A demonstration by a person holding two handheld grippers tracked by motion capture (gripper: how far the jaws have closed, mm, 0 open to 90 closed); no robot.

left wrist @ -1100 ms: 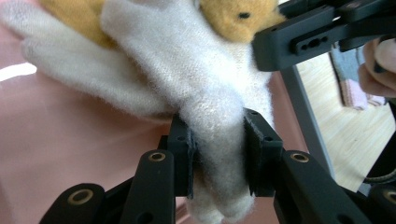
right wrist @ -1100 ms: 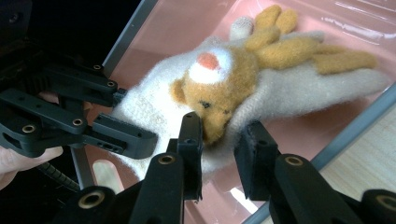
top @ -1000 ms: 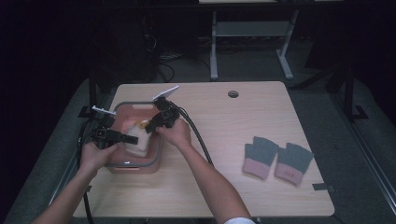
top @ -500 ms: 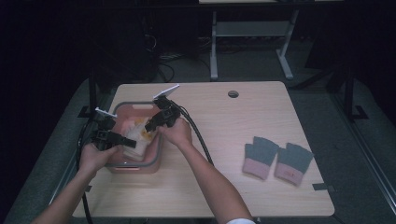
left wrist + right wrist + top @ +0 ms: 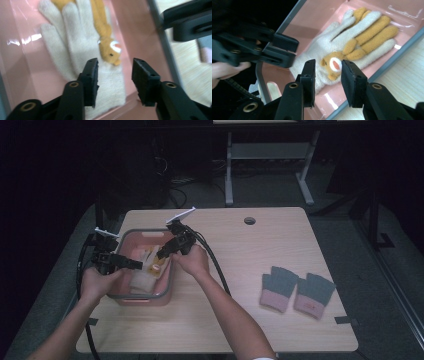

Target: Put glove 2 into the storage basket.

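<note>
Two grippers, left (image 5: 115, 80) and right (image 5: 325, 78), hover fingers apart over the cream-and-orange knitted bear glove (image 5: 342, 52) in the pink plastic bin (image 5: 167, 285), frame centre; the left has just been opening. Closing unevenly could snag only fuzz.

The pink bin's (image 5: 171, 277) inside was crowded by both grippers. Open tabletop (image 5: 240, 250) was left at right, apart from the grey gloves (image 5: 296, 291).

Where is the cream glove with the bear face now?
The cream glove lies inside the pink basket at the table's left in the high view, under both grippers' jaws.
</note>
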